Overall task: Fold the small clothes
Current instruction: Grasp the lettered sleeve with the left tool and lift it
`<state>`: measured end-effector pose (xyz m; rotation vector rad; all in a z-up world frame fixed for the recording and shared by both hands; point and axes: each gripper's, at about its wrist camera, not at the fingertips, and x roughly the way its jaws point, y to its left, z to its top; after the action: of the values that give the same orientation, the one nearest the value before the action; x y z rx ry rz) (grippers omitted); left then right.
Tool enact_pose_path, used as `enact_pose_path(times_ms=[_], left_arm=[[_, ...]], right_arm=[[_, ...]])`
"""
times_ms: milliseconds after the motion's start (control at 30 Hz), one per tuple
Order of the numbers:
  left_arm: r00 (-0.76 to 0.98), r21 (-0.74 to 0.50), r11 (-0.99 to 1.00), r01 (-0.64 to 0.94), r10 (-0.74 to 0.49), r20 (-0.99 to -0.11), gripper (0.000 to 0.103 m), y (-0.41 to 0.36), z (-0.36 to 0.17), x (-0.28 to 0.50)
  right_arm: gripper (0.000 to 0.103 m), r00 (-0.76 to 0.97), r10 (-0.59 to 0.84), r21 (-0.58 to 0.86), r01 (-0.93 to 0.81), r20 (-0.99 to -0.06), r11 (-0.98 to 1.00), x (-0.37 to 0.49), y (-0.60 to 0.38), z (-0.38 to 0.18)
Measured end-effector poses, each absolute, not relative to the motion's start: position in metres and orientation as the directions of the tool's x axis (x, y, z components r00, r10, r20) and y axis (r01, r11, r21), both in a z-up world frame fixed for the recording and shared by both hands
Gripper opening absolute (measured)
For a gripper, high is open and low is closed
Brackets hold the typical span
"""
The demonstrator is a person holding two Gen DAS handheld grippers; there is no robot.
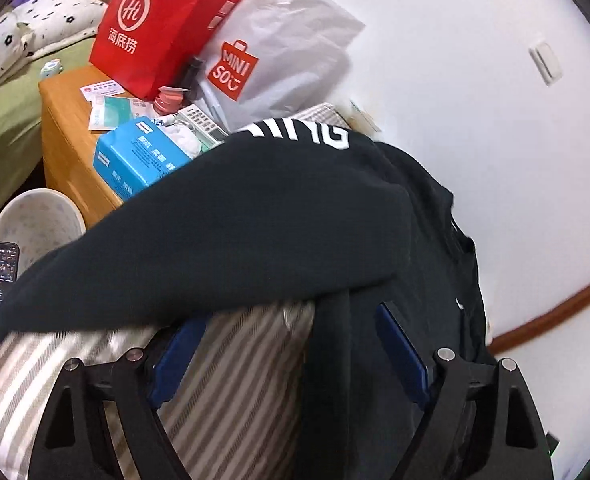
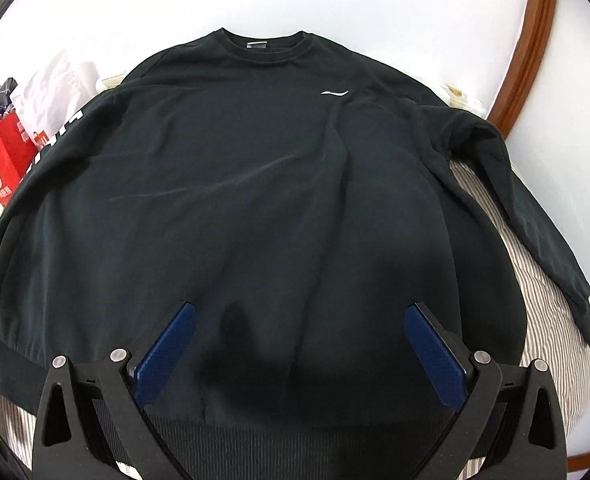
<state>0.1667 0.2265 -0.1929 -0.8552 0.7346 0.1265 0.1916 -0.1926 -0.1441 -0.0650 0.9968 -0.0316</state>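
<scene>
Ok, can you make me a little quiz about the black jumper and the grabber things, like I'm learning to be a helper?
1. True or false: the black sweatshirt lies spread out, front up, on the striped bedding.
2. Which gripper sits nearest the sleeve with the white letters?
A. left gripper
B. right gripper
3. Fill in: the jaws of both grippers are ____, with nothing clamped.

Key
1. True. The round collar points away from the right wrist camera and the small white logo faces up.
2. A. In the left wrist view that sleeve runs right across in front of its fingers.
3. Open.
</scene>
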Motion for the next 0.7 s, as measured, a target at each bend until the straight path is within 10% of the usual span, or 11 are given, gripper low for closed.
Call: enact_pose_path(times_ms=[167, 267, 700], left_arm=[[0.733, -0.599, 0.639, -0.483, -0.08, -0.676, 0.054, 0.232, -0.192, 0.183], [0.701, -0.508, 0.663, -0.55, 0.036, -0.712, 0.012, 0.234, -0.185, 0.192], [0.809, -0.233, 0.914, -0.331, 0.148, -0.569, 0.008, 0.125, -0.055, 0.255]], right_arm=[[0.102, 0.55, -0.06, -0.075, -0.004, -0.833, 0.997, 0.199, -0.199, -0.138], [0.102, 0.562, -0.065, -0.079, -0.001, -0.824, 0.997, 0.2, -0.21, -0.132], [0.102, 0.63, -0.028, 0.015, 0.062, -0.776, 0.998, 0.206, -0.302, -0.117]])
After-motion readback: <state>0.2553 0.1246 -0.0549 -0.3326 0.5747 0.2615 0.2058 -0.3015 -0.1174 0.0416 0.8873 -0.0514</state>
